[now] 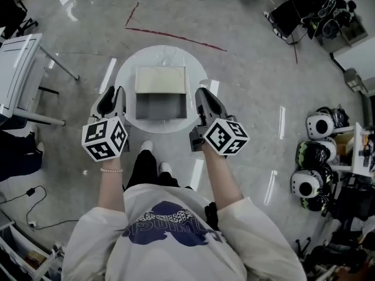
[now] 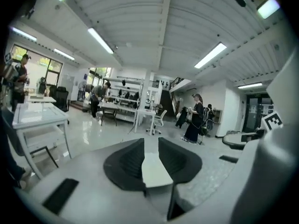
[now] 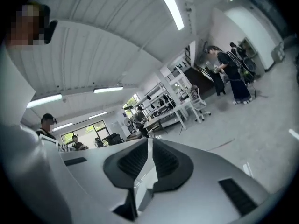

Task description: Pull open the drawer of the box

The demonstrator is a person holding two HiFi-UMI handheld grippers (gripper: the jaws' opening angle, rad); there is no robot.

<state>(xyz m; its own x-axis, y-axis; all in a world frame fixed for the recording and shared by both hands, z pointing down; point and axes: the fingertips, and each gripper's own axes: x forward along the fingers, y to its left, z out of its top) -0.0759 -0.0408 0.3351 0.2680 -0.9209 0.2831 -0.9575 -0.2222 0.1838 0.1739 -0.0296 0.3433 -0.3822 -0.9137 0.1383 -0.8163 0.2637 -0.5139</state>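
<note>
so, the box [image 1: 161, 79] is sat mid-way on the round table [image 1: 126, 75], and its drawer [image 1: 161, 106] looks already slid out toward the person. it's judged light and stiff, best gripped at the front lip. nothing is held: the left gripper [image 1: 112, 93] is kept narrowly apart, the right gripper [image 1: 204, 93] pinched closed.

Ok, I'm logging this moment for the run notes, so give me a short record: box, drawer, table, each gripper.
box: sits near the middle of the table
drawer: pulled out toward the person, nothing visible inside
table: round, white
left gripper: jaws apart, nothing between them, not touching the box
right gripper: jaws together, nothing between them, not touching the box
</note>
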